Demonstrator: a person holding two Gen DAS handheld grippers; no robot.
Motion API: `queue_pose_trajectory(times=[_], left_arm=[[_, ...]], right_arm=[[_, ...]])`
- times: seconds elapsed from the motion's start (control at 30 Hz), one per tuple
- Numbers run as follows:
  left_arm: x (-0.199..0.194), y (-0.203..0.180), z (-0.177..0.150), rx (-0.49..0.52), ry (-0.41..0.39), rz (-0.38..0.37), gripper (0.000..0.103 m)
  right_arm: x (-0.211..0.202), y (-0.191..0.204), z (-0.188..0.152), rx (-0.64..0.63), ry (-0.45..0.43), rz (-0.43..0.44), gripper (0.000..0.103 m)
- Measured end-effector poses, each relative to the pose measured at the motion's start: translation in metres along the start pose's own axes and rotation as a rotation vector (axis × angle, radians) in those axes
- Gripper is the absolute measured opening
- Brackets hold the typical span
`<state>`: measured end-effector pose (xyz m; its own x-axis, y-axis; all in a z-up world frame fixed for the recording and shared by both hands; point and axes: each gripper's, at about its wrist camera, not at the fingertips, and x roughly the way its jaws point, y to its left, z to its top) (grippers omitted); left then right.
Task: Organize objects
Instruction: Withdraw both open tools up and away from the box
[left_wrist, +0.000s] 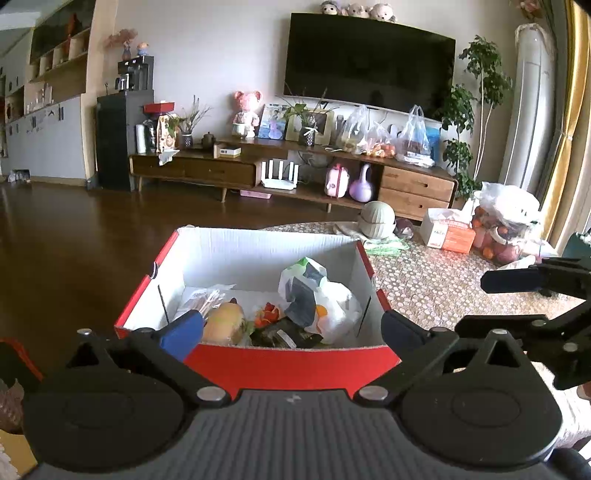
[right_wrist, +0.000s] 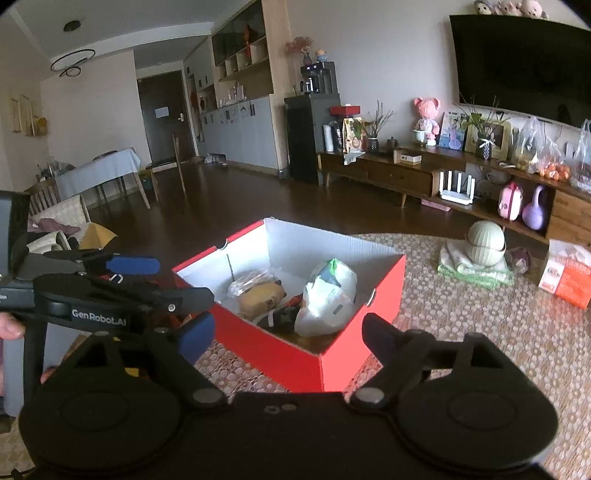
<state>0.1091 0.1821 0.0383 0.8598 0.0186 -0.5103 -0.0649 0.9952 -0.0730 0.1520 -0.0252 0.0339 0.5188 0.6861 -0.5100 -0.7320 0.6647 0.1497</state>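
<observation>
Nearest the right wrist camera, the right gripper (right_wrist: 288, 334) gapes, holding nothing. Beside it the left gripper (right_wrist: 173, 282), lettered "GenRobot.AI", also hangs released. Beyond, on the woven rug (right_wrist: 480, 332), the red box (right_wrist: 273, 347) sits open-topped, one corner toward this camera, with a white plastic bag (right_wrist: 327, 306) and tan packet (right_wrist: 260, 295) inside.

Black TV (left_wrist: 369, 62) above wooden console (left_wrist: 295, 162); tissue box (left_wrist: 448, 230) on patterned rug (left_wrist: 443, 280).
</observation>
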Motion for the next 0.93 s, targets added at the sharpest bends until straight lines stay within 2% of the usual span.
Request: queue_pose_trajectory(times=[0.3, 0.53, 0.7, 0.93], left_arm=[[-0.01, -0.006, -0.012, -0.027, -0.046, 0.042, 0.103], [-0.013, -0.013, -0.019, -0.024, -0.059, 0.068, 0.103], [-0.013, -0.01, -0.022, -0.049, -0.049, 0.046, 0.103], [-0.008, -0.013, -0.028, -0.06, -0.031, 0.07, 0.103]], right_arm=[[-0.007, -0.008, -0.01, 0.029, -0.007, 0.002, 0.087], [-0.012, -0.006, -0.018, -0.002, -0.009, -0.009, 0.087], [-0.013, -0.009, -0.023, 0.011, -0.005, -0.01, 0.087], [-0.02, -0.028, -0.047, 0.015, 0.013, -0.096, 0.087]])
